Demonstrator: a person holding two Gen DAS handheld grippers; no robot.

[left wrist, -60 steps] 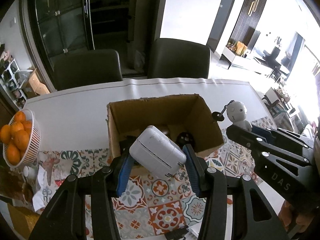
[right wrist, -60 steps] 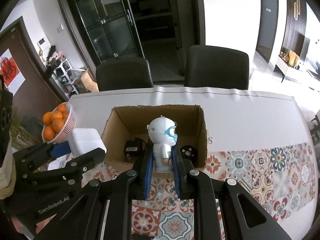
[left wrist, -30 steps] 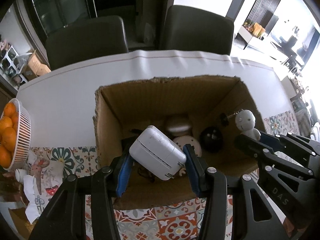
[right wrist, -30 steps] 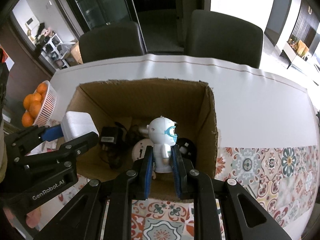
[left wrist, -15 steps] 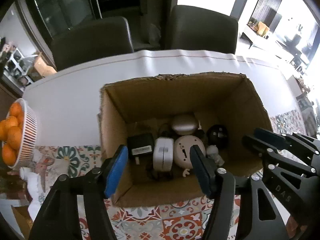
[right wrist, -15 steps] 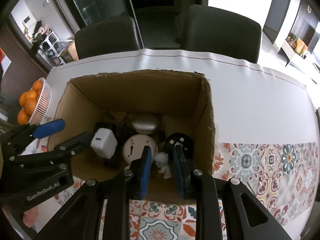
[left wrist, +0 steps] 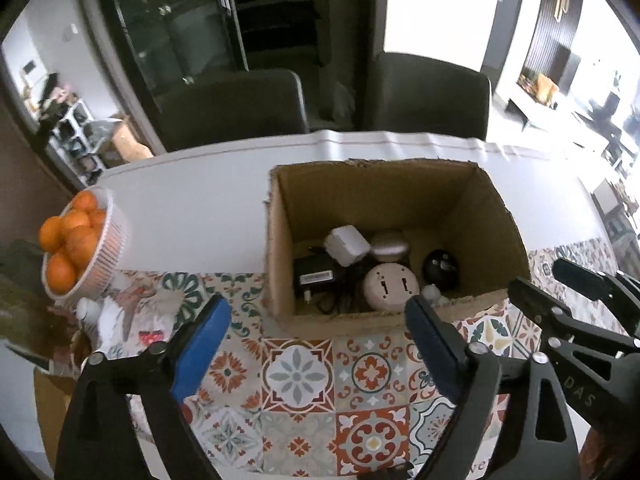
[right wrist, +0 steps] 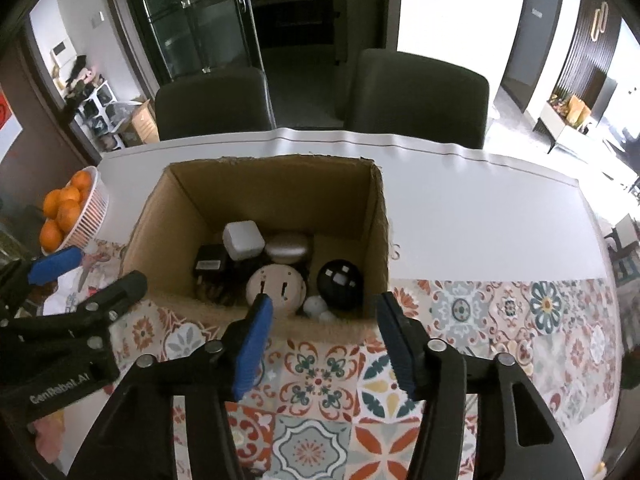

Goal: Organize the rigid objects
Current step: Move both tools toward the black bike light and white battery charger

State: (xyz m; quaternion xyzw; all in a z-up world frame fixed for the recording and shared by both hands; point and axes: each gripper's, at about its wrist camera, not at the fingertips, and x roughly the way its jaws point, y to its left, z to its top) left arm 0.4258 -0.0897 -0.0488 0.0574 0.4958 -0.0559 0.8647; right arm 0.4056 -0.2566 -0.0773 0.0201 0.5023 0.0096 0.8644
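An open cardboard box (left wrist: 500, 208) (right wrist: 176, 216) stands on the table. Inside lie a white charger (left wrist: 346, 245) (right wrist: 243, 239), a black adapter (left wrist: 314, 276), a round beige device (left wrist: 390, 286), a silver oval piece (left wrist: 389, 245) and a black ball (left wrist: 440, 267). A small white robot figure (right wrist: 318, 306) lies at the box's near wall. My left gripper (left wrist: 316, 312) hovers before the box, jaws opening wide, nothing between them. My right gripper (right wrist: 325, 306) also hangs at the near wall, jaws opening and empty.
A white basket of oranges (left wrist: 80, 240) (right wrist: 68, 212) sits at the table's left, with paper clutter (left wrist: 120, 316) beside it. A patterned tile mat (left wrist: 300, 372) covers the near table. Two dark chairs (right wrist: 212, 100) stand behind the far edge.
Both grippers let go: the white charger and the robot figure dropped into the box. Both jaws spread, and both grippers drew back and up from the box.
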